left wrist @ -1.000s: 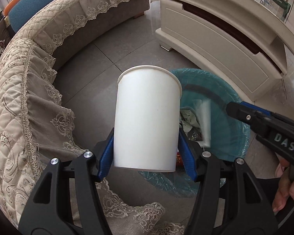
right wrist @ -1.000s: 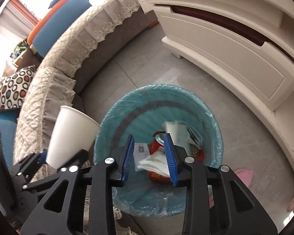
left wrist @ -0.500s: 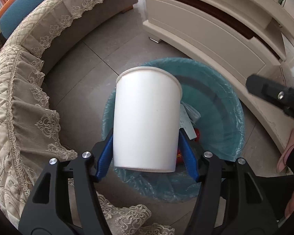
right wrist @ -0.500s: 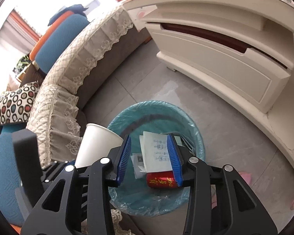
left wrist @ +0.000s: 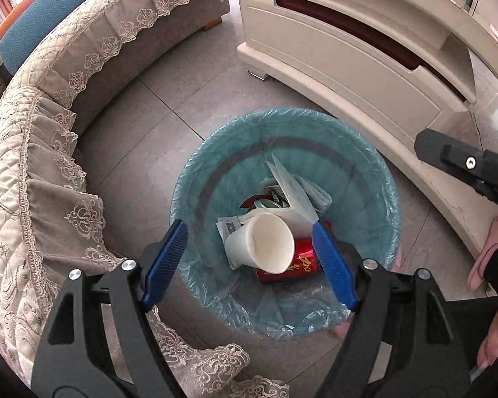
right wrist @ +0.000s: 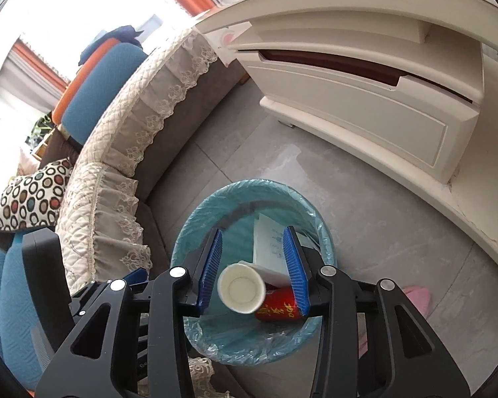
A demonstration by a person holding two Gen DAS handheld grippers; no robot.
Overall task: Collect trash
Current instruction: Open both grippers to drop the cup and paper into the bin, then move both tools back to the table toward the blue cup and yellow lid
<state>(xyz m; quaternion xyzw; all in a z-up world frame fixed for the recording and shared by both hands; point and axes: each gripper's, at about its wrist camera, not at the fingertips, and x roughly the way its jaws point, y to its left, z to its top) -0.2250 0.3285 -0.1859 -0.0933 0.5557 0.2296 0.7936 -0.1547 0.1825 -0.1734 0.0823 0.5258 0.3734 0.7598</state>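
Note:
A white paper cup point(left wrist: 265, 242) lies on its side in the bin point(left wrist: 365, 165), which has a teal bag, resting on a red can point(left wrist: 292, 265) and papers point(left wrist: 292, 189). My left gripper point(left wrist: 249, 229) hangs above the bin with its jaws opening and nothing between them; the cup is free below. In the right wrist view, my right gripper point(right wrist: 253, 232) stands open over the same bin point(right wrist: 249, 189), with the cup point(right wrist: 242, 288) and can point(right wrist: 279, 308) showing beneath its empty fingers.
A curved sofa with a lace cover point(left wrist: 33, 165) wraps around the left side. A cream cabinet point(left wrist: 348, 59) runs along the right. A pink slipper point(right wrist: 415, 295) lies on the tiles by the bin. A spotted cushion point(right wrist: 30, 195) sits on the sofa.
The left gripper held the white cup upright and moved over the bin; it has spread and the cup has dropped inside onto the can. The right gripper drew back and up.

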